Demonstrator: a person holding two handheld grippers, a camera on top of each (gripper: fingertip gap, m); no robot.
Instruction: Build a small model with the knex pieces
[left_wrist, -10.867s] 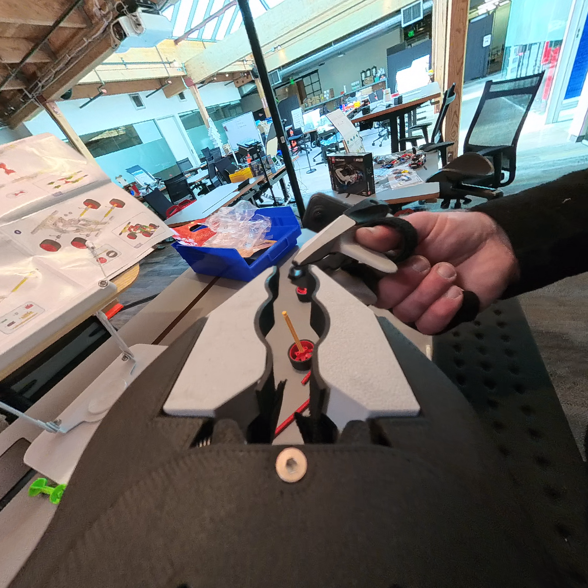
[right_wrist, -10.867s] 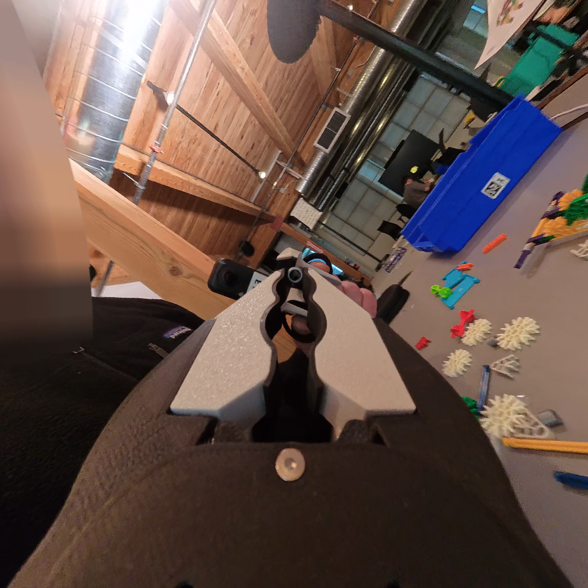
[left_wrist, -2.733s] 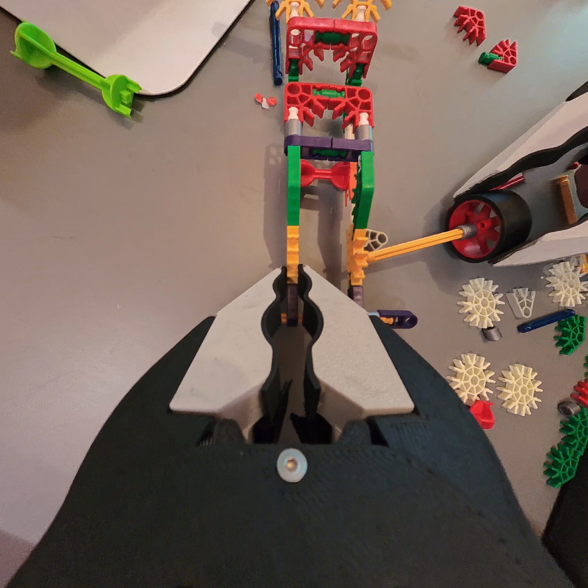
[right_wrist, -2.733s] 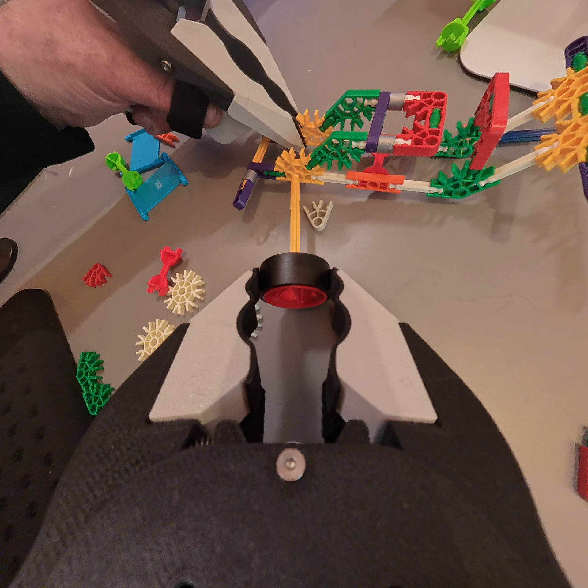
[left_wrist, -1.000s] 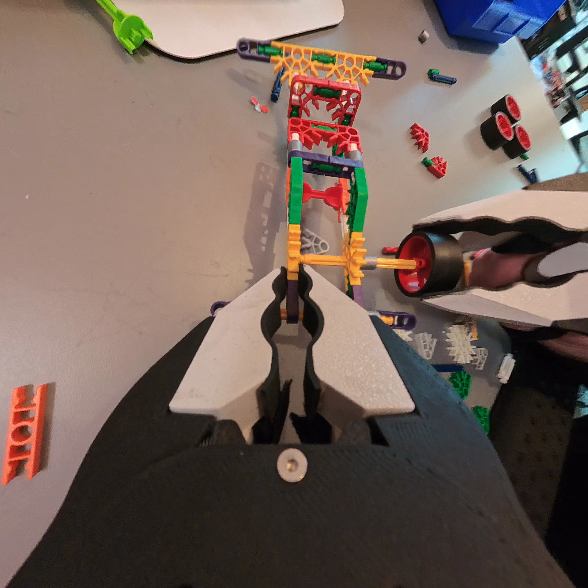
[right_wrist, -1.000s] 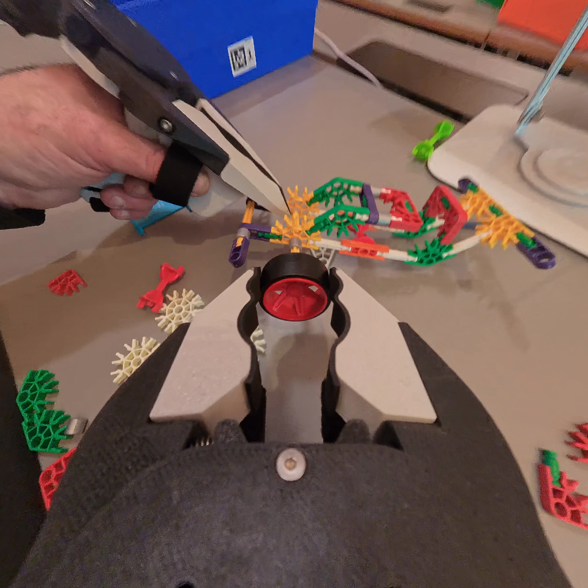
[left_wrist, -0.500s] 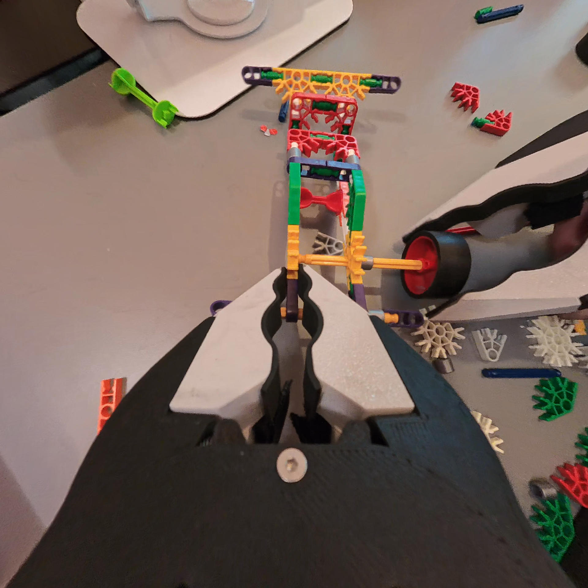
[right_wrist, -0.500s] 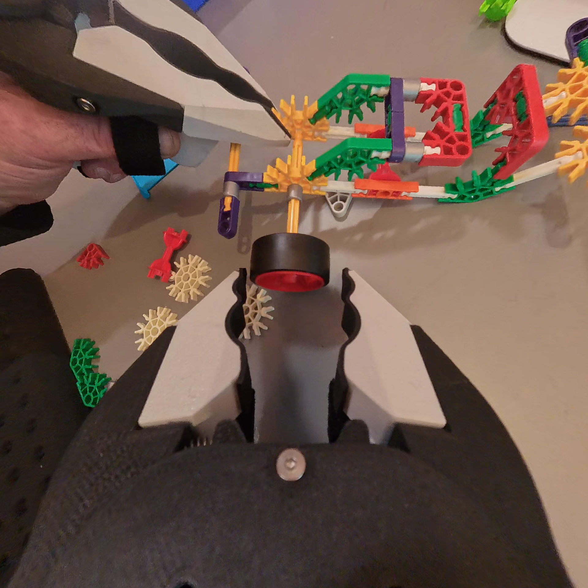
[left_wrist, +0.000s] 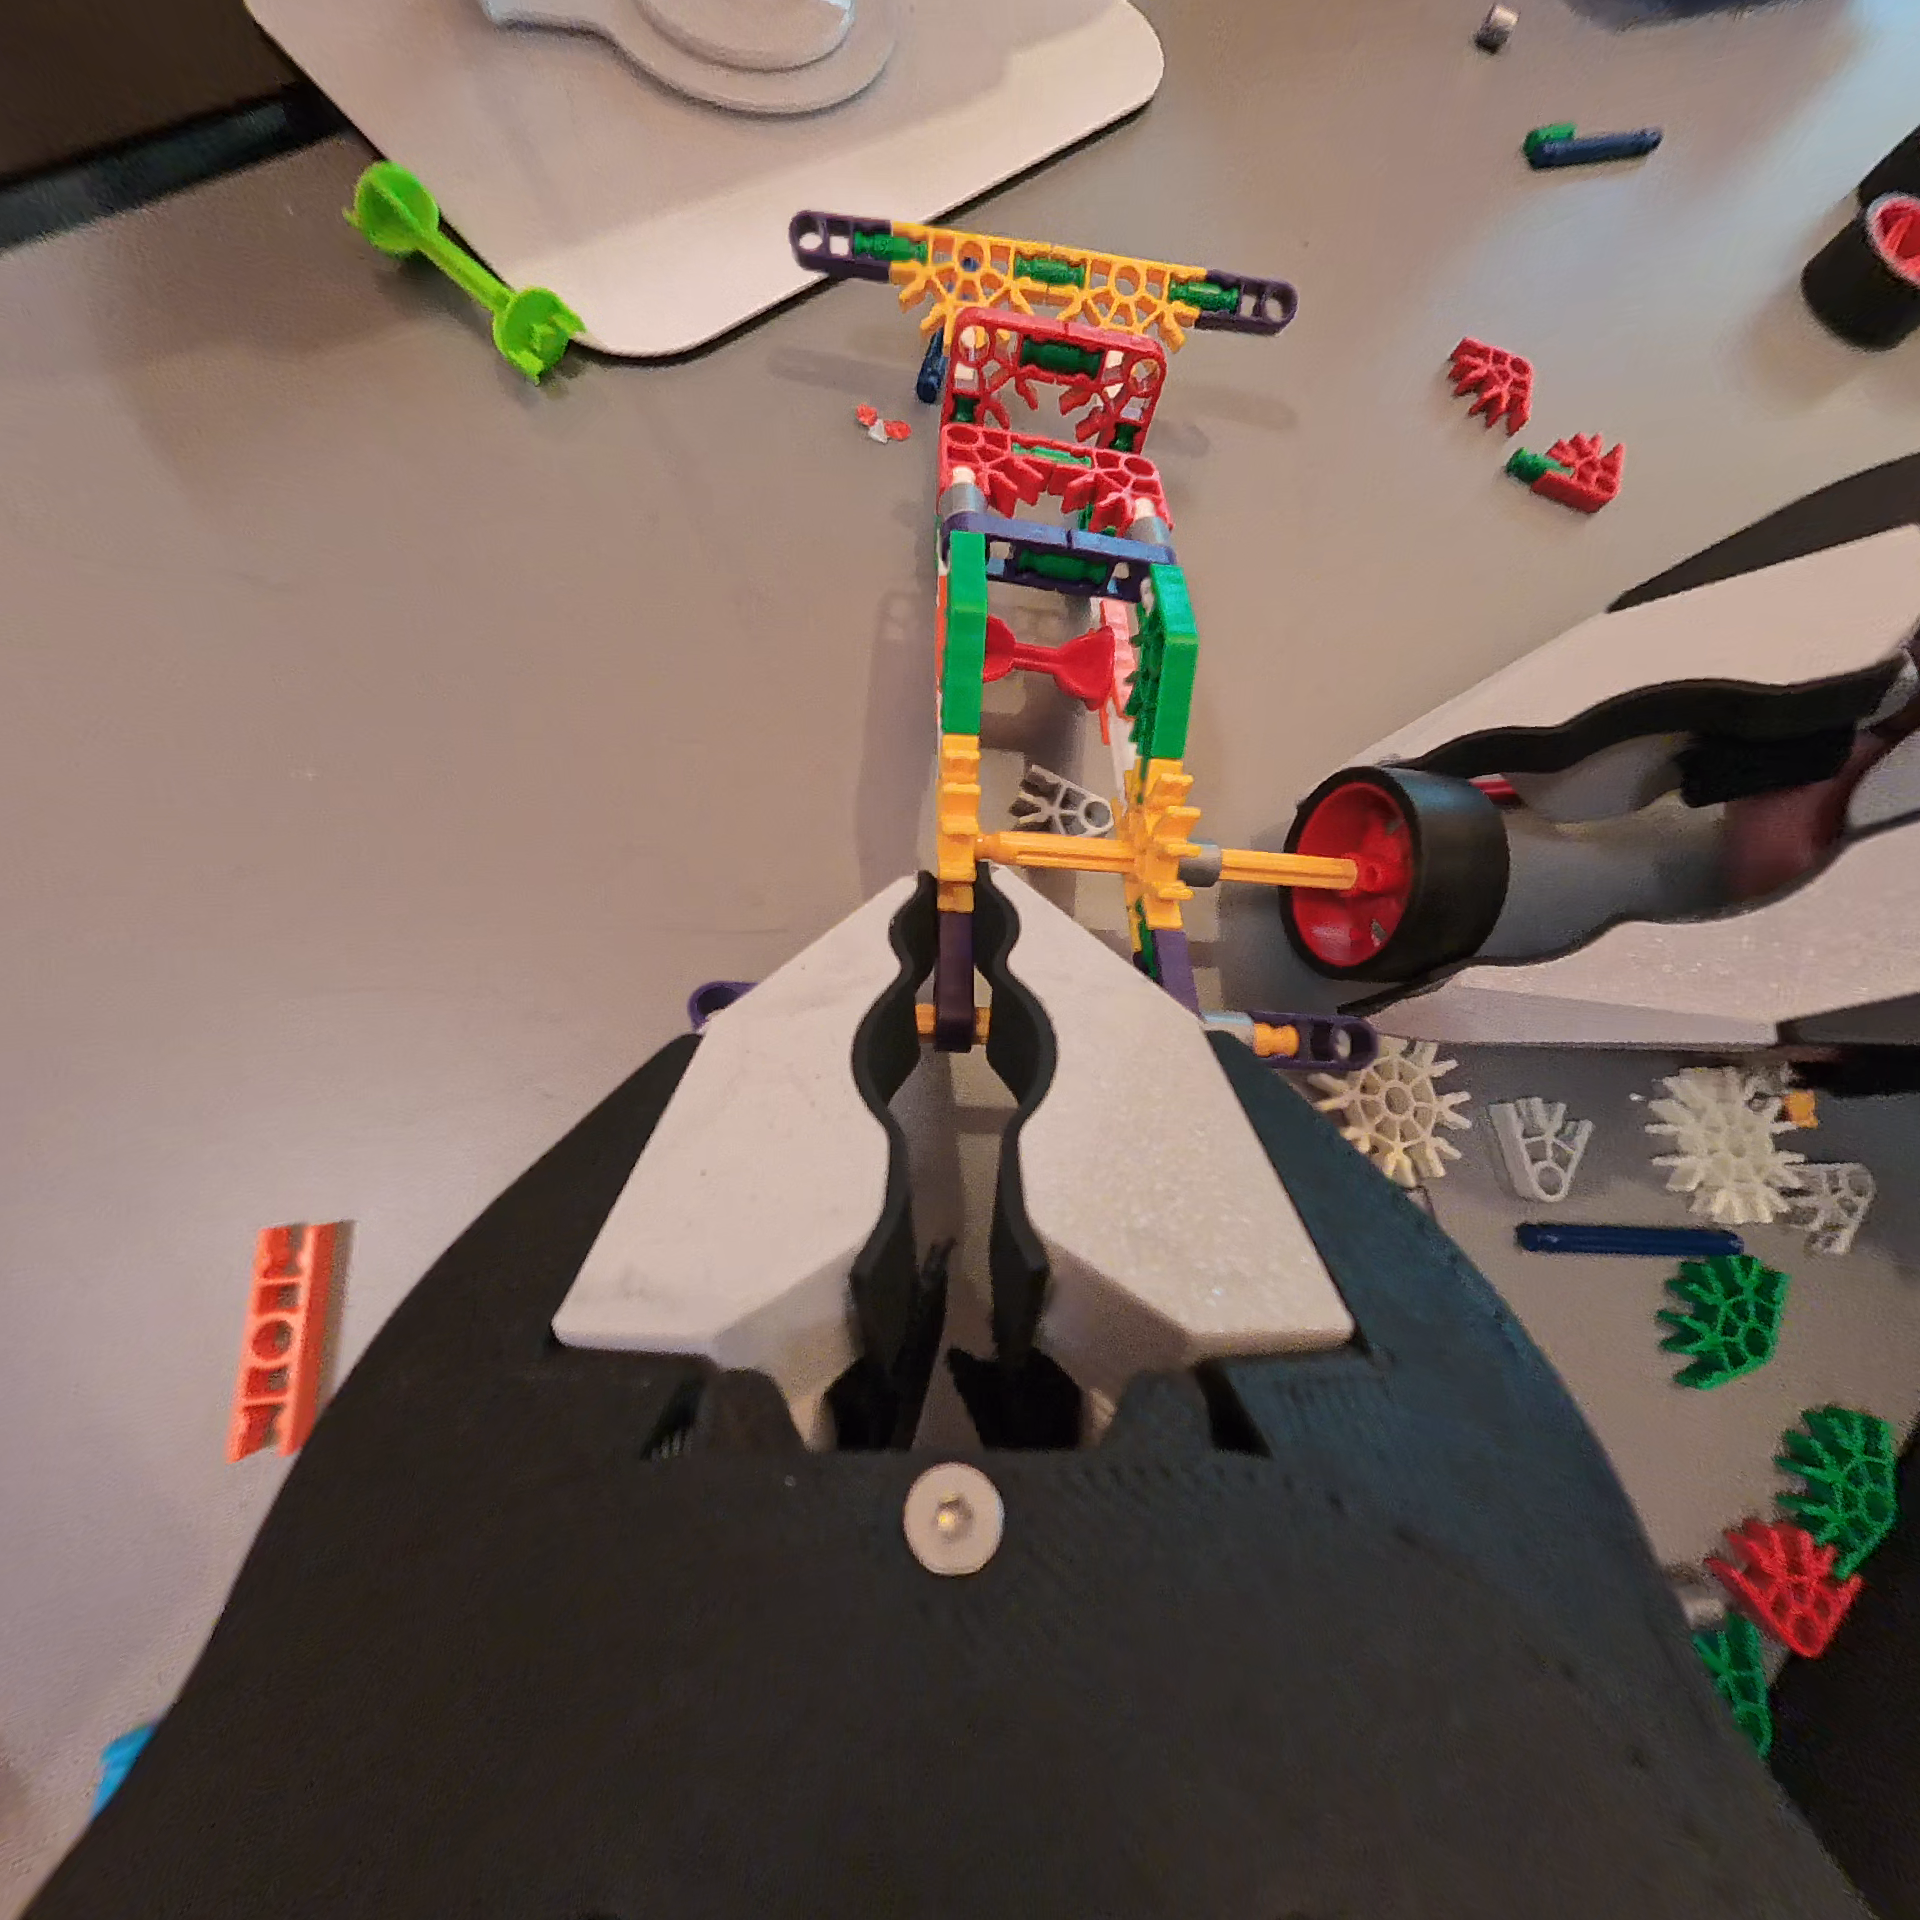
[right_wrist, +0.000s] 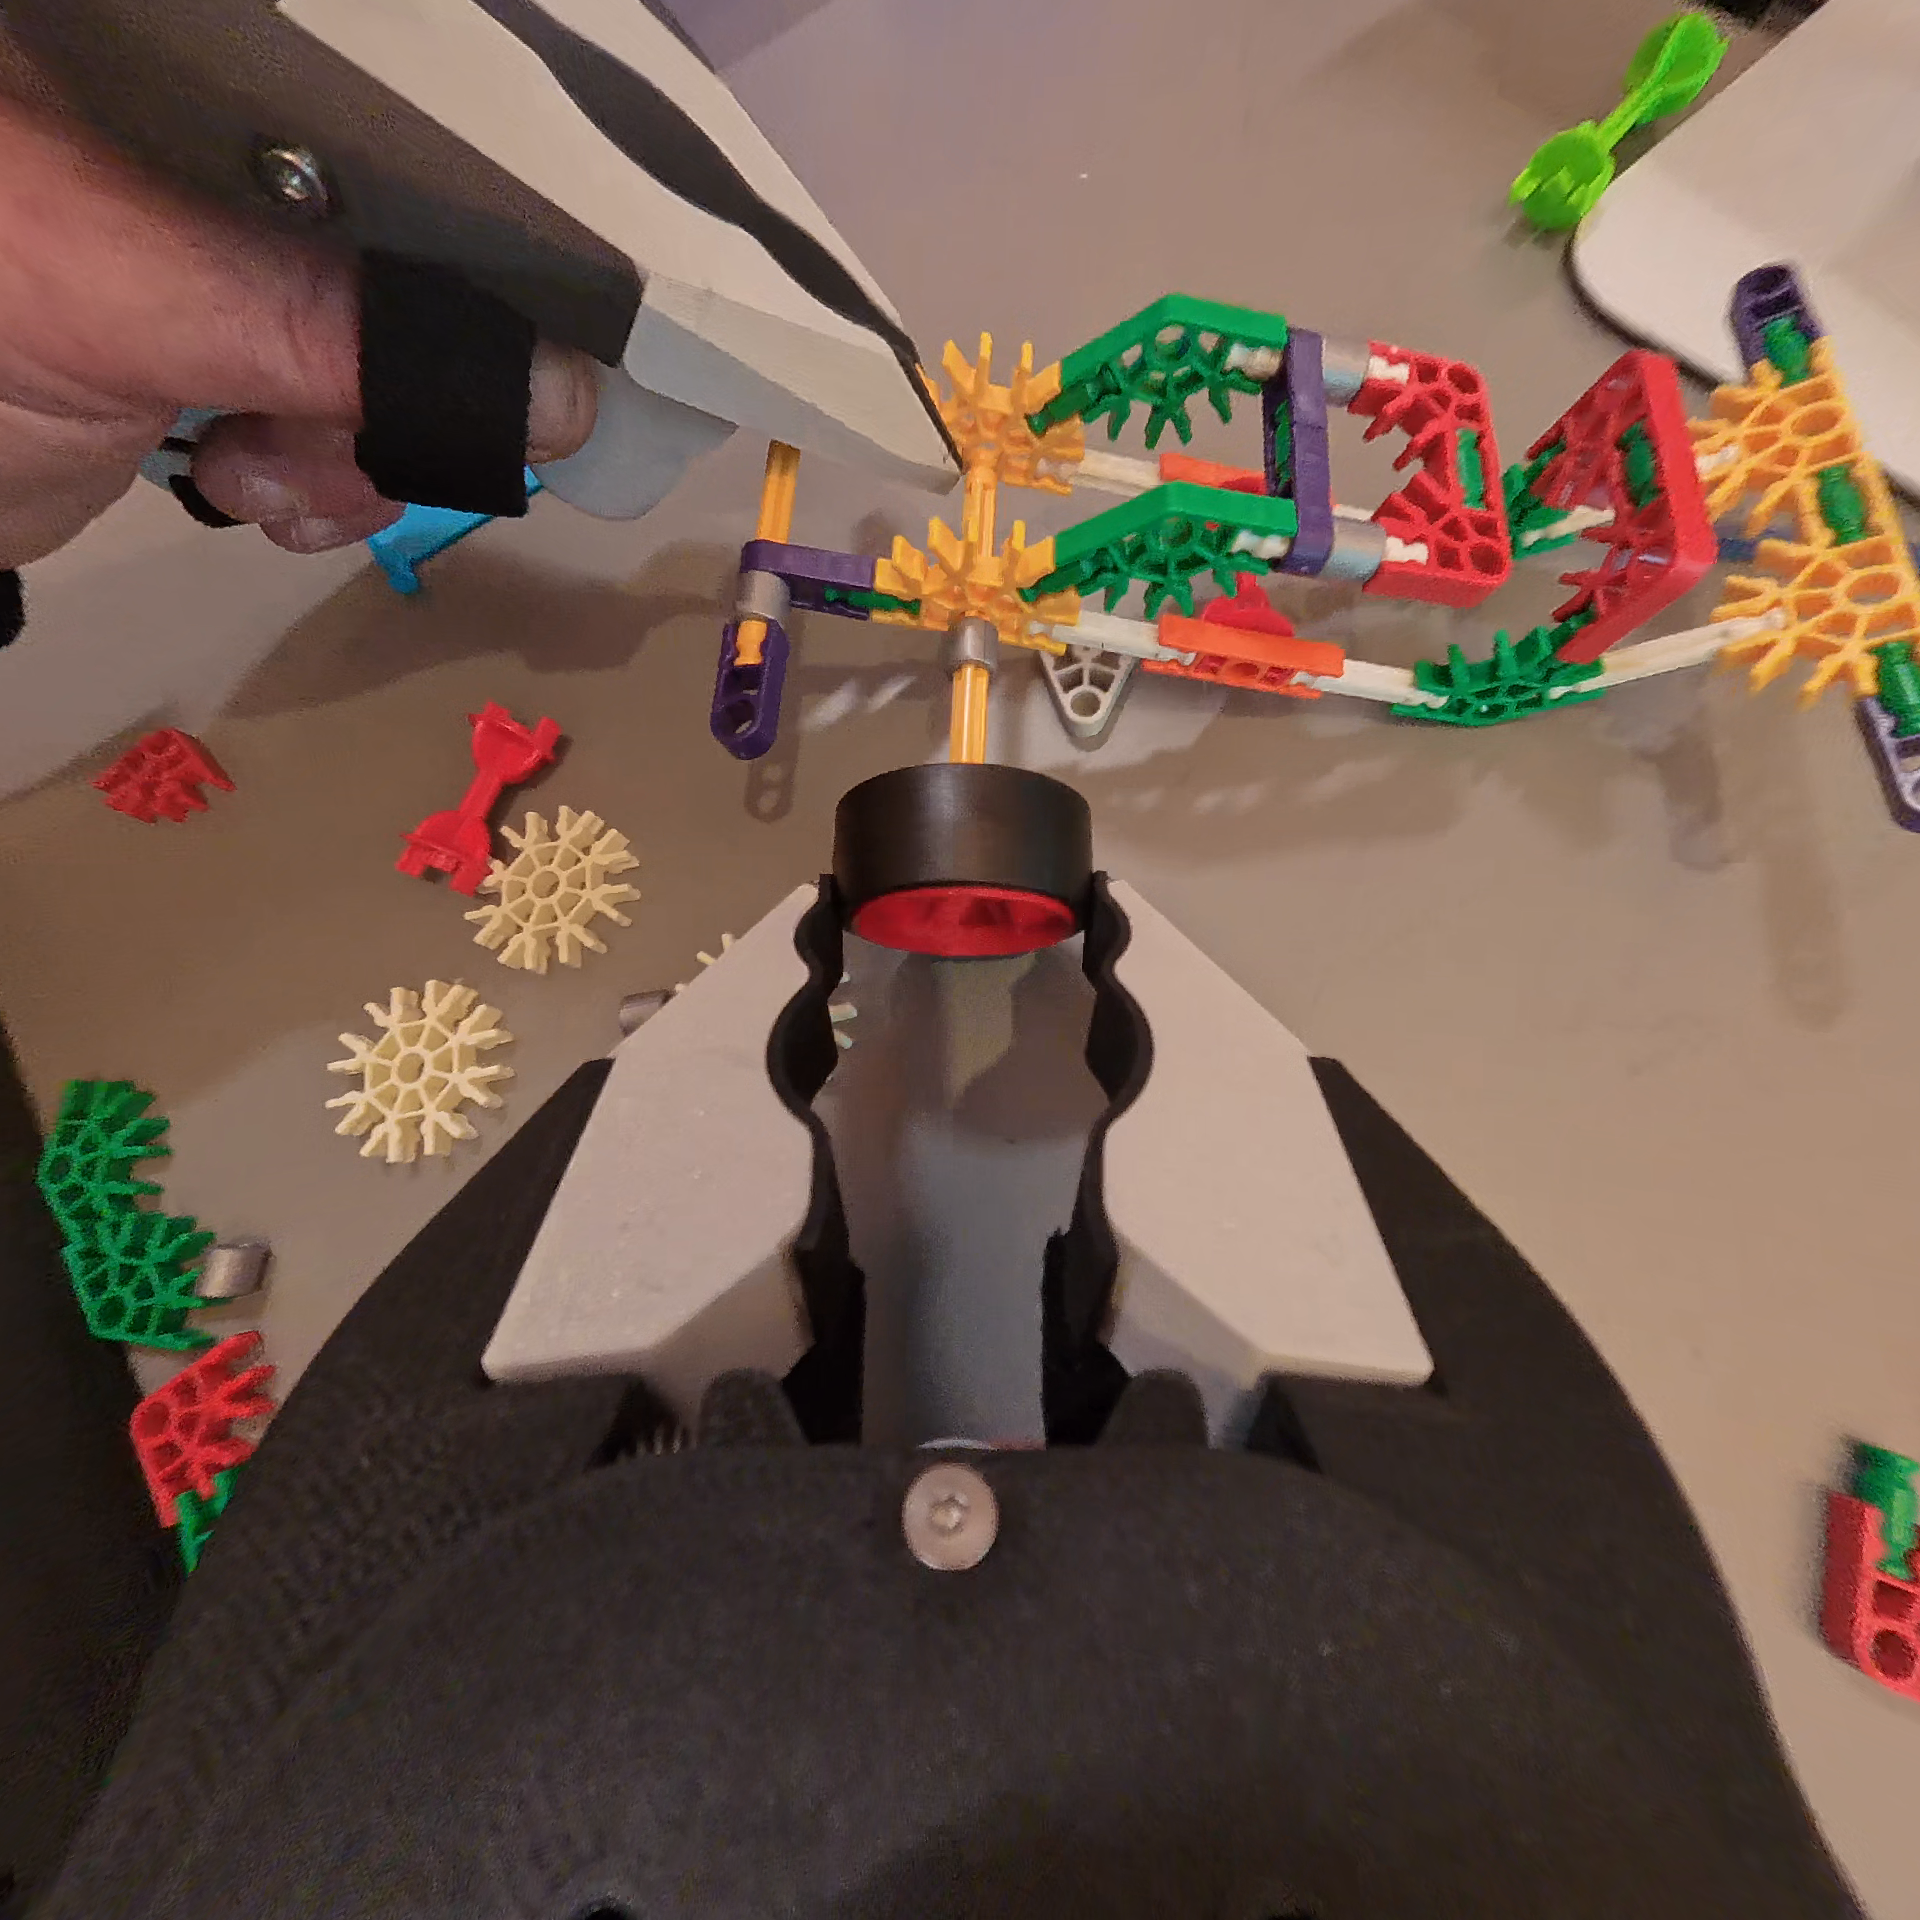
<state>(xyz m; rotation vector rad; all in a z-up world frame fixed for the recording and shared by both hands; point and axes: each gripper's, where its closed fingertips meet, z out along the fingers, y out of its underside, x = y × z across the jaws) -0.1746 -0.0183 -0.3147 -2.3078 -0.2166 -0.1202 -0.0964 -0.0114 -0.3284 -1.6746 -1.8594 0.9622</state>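
Black wheel sits at right jaws' tips — touching.

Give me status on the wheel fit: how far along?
Done: frame built, yellow rod through both yellow connectors, wheel on its end. In hand: left gripper clamps the purple connector, right gripper pinches the wheel. Left: the rod's far end is bare; spare wheel lies nearby.

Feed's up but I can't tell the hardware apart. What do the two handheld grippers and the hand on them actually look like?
Both look alike. The left gripper and right gripper each have a textured black body with one silver screw, two pale grey wedge-shaped fingers and wavy black inner pads. In the right wrist view a hand shows, with a black strap around a finger. No cables show.
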